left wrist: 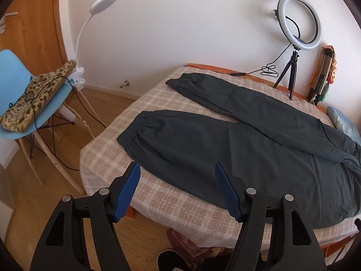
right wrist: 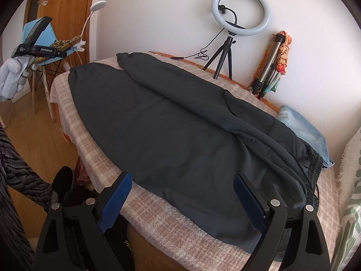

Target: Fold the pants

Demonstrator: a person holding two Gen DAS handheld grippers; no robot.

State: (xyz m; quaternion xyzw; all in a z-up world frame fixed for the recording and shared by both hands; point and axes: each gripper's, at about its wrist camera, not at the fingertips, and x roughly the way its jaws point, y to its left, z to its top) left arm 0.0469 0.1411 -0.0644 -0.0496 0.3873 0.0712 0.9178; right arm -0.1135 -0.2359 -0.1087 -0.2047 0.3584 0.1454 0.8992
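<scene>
Dark grey pants (left wrist: 259, 158) are shown spread flat on the checked cloth (left wrist: 158, 94) of the bench, legs running toward 11 o'clock, waistband (right wrist: 313, 164) at 3 o'clock in the right wrist view. The left tongs (left wrist: 177, 169) are held spread above the near trouser leg, at 6 o'clock, nothing pinched. The right tongs (right wrist: 182, 180) are likewise spread (blue pads apart) over the seat area. A ring light (right wrist: 240, 11) is seen at 12 o'clock, folded denim (right wrist: 304, 131) at 3 o'clock.
</scene>
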